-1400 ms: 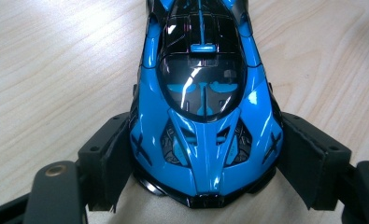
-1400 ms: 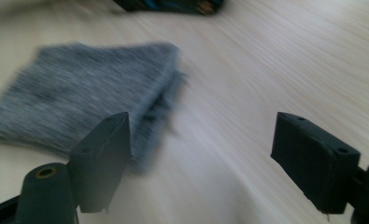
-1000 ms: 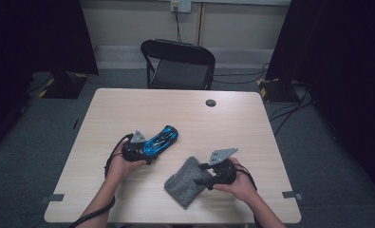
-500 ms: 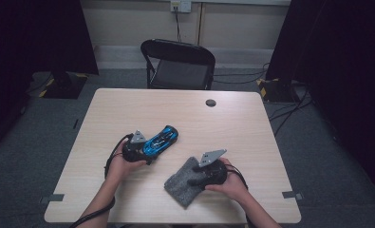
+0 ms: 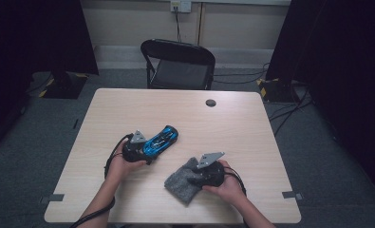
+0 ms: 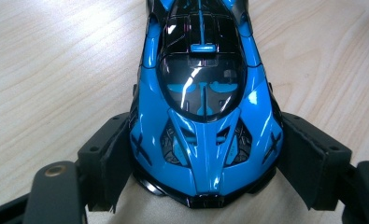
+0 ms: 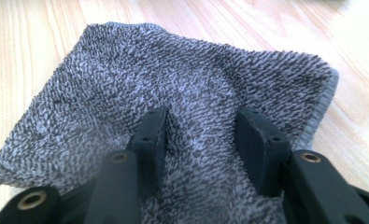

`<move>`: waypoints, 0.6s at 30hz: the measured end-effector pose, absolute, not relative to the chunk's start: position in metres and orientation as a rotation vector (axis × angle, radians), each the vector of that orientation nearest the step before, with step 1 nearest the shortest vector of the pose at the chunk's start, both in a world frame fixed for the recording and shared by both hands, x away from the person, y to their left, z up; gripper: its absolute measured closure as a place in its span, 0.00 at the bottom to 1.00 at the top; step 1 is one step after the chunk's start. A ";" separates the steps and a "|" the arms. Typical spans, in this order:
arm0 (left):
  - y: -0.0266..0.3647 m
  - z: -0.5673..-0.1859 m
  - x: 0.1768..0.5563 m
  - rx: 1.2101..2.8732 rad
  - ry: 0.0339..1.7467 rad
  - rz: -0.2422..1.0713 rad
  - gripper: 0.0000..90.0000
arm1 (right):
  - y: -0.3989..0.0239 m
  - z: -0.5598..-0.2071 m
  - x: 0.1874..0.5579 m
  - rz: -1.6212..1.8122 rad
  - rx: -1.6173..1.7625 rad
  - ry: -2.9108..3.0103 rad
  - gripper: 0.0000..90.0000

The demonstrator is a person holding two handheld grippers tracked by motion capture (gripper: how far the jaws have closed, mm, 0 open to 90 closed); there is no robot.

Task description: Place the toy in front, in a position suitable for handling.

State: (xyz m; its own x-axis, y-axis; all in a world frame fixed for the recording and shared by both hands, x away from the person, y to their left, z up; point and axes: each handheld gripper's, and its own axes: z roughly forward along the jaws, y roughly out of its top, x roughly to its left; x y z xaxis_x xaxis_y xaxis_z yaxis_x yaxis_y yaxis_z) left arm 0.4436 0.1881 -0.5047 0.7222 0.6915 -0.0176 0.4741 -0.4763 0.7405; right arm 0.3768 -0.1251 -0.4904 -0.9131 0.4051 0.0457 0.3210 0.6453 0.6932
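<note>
**Car clamped at left, cloth being gathered at right**

Left gripper (image 5: 149, 151) pinching the blue toy car (image 5: 160, 141) across its width at the near end, pads (image 6: 111, 161) pressed to both flanks in the left gripper view. Car resting on the table (image 5: 251, 123), left of centre and toward the near edge, long axis running away from the gripper and slanting up to the right in the high view, so continuing the line of the jaws rather than crossing it.

Right gripper (image 7: 203, 135) set down on the grey cloth (image 5: 182, 180), jaws just been closing, a ridge of terry pile bunched between them. Pads (image 7: 254, 133) digging into the nap on either side but not yet squeezed together on a fold, so no firm hold to be read there.

Cloth lying flat near the front edge, right of the car and apart from it, spread mostly to the left of the right gripper in the high view. Probably a wipe of the car next: cloth needing to lift and travel left and slightly away, toward the free far end of the car. Right hand (image 5: 228, 185) plainly nearer the cloth; left hand (image 5: 121, 164) pinning the car in place.
</note>
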 end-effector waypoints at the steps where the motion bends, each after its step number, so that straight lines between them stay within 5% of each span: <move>1: 0.188 -0.505 0.444 2.164 0.879 0.366 0.26 | -0.125 -0.490 0.377 1.123 0.612 2.744 0.62; 18: 0.188 -0.505 0.443 2.164 0.879 0.368 0.26 | -0.121 -0.486 0.379 1.055 0.700 2.736 0.81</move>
State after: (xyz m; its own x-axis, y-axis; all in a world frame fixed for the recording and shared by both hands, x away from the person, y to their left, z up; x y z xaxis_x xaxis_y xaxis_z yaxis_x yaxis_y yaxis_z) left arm 0.4434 0.1883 -0.5047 0.7219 0.6918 -0.0170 0.4736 -0.4760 0.7410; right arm 0.3790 -0.1213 -0.4862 -0.8845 0.4641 0.0469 0.3756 0.6488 0.6618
